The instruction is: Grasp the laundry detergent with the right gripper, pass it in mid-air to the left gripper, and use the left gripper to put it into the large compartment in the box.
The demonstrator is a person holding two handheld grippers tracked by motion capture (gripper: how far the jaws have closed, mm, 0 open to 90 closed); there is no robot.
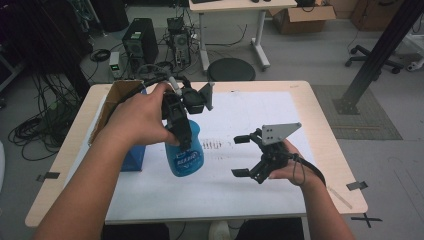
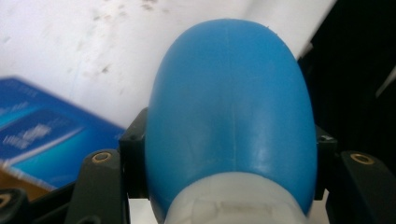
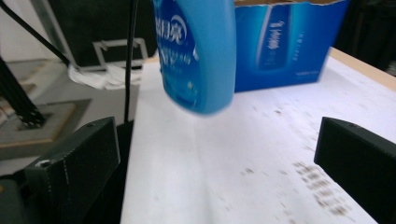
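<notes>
A blue plastic bottle [image 1: 186,156] with a printed label hangs tilted a little above the white sheet. My left gripper [image 1: 182,141] is shut on its upper part, near the white collar. In the left gripper view the bottle [image 2: 233,93] sits between the two black jaws of my left gripper [image 2: 229,161], which press on both its sides. My right gripper [image 1: 239,156] is open to the right of the bottle, held just above the sheet with nothing between its jaws. In the right gripper view, my right gripper [image 3: 215,163] faces the bottle [image 3: 198,51], which is farther off and clear of the table.
A blue carton [image 1: 132,159] stands at the left of the table [image 1: 330,150], beside an open cardboard box [image 1: 111,100]. A white paper sheet [image 1: 260,107] covers most of the tabletop. On the floor behind are computer towers, cables and a round stool.
</notes>
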